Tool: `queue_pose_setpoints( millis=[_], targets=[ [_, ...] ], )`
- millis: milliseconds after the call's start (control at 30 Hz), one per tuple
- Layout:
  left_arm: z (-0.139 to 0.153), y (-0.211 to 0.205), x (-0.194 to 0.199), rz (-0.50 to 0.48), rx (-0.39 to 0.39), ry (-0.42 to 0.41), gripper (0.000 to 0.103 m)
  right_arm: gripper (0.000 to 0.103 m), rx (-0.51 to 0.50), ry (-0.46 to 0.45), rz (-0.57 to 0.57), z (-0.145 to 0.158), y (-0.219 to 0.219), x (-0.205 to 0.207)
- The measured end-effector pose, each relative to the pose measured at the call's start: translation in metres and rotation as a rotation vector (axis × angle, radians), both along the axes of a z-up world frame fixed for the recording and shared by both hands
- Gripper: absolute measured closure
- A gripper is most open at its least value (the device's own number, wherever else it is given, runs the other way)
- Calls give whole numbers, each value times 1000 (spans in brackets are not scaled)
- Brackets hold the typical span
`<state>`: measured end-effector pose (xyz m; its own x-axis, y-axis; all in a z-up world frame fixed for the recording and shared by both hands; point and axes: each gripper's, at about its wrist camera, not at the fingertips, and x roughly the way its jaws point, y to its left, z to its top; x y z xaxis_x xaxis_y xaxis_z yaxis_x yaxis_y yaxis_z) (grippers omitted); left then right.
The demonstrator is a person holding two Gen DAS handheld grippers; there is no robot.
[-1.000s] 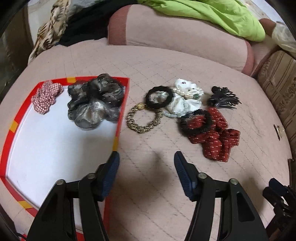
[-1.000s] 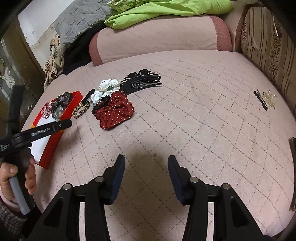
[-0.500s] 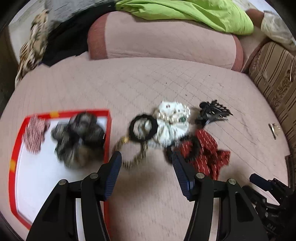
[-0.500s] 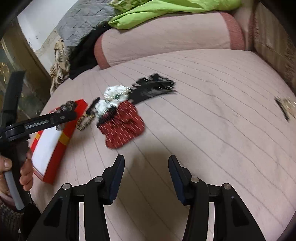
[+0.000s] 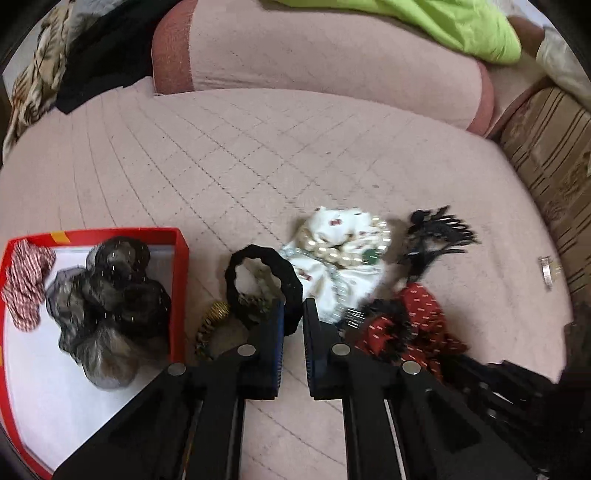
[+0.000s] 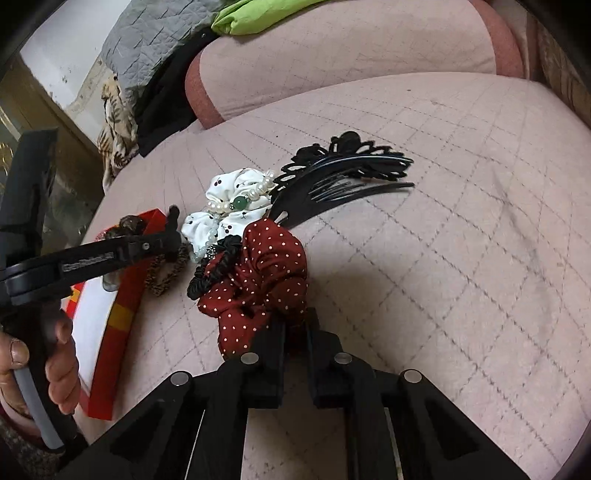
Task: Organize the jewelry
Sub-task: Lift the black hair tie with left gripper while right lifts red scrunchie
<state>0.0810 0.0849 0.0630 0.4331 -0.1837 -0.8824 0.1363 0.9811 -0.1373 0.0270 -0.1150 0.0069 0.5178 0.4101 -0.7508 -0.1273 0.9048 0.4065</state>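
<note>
A pile of hair pieces lies on the pink quilted couch. My left gripper [image 5: 293, 321] is closing, and the edge of the black hair tie [image 5: 258, 258] is pinched between its blue pads. My right gripper [image 6: 295, 328] is closing too, with the near fold of the red dotted scrunchie [image 6: 258, 280] squeezed between its fingers. Beside them lie a white scrunchie with pearls [image 5: 332, 254], a gold-brown bracelet [image 5: 210, 325] and a black comb clip [image 6: 343, 173]. The red box [image 5: 179, 280] at the left holds a grey-black scrunchie [image 5: 107, 306] and a checked one [image 5: 26, 280].
A pink bolster [image 5: 314, 62] with a green cloth [image 5: 461, 26] runs along the back. A striped cushion [image 5: 554, 162] stands at the right, with small clips [image 5: 546, 269] near it. A person's hand [image 6: 55, 365] grips the left tool's handle.
Both grippers have moved forward onto the pile. Their jaws, wide apart before, have come together: the left on the black hair tie, the right on the red scrunchie.
</note>
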Motion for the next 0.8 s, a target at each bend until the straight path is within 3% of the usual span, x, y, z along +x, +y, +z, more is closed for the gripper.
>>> queue_pose_setpoints(
  millis=[233, 367, 433, 533, 600, 667, 733, 800],
  targets=[
    [30, -1, -52, -60, -215, -1, 94, 94, 2, 31, -58, 4, -41, -40],
    [22, -11, -87, -119, -311, 57, 93, 94, -14, 54, -105, 4, -75, -74],
    [8, -18, -100, -131, -277, 82, 93, 93, -15, 67, -136, 2, -92, -90],
    [-15, -26, -110, -117, -157, 124, 93, 86, 3, 76, -190, -1, -112, -106],
    [-18, -26, -115, -109, -132, 125, 91, 69, 14, 71, -209, 1, -118, -110],
    [-8, -26, -123, -109, -121, 90, 77, 54, -5, 42, -235, 8, -121, -115],
    [2, -25, -129, -117, -106, 52, 64, 53, -25, 3, -241, 17, -122, -118],
    [12, -22, -135, -121, -90, 17, 59, 52, -42, -20, -239, 23, -122, -119]
  ],
)
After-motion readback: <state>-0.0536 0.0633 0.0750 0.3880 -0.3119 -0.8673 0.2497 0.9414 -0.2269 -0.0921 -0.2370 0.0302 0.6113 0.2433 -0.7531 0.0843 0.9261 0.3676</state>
